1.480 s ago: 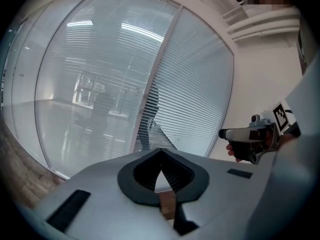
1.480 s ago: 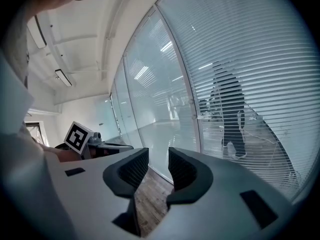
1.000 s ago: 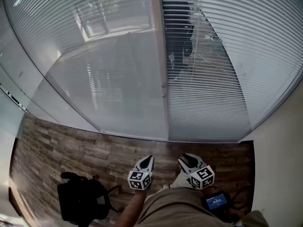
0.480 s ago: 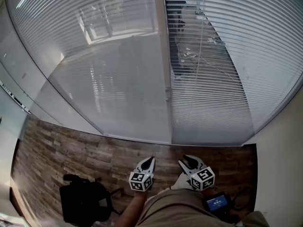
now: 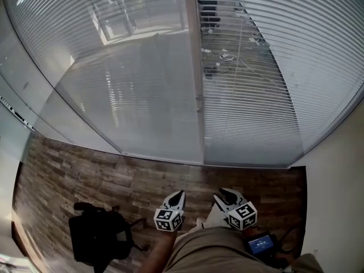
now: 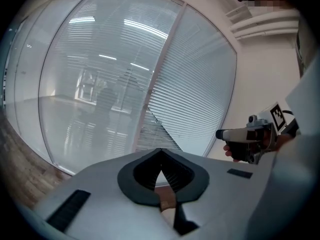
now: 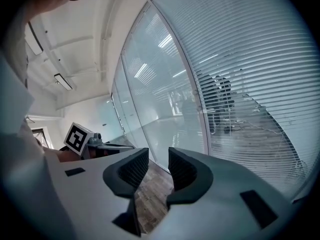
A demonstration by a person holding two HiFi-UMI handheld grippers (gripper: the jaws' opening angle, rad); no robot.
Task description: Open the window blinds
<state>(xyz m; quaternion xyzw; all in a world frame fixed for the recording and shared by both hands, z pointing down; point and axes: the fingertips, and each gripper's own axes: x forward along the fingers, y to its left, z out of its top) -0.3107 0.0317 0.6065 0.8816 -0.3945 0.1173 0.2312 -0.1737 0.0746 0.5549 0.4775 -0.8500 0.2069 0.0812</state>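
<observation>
Head view, left tool (image 5: 180, 194) beside right tool (image 5: 223, 192), low

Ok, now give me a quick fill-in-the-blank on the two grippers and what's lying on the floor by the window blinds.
1. The left gripper has its jaws ____, with nothing between them.
2. The right gripper has its jaws ____, holding nothing.
3. The black bag lies on the ____ floor, on the person's left.
Missing words: shut; open; wooden.
</observation>
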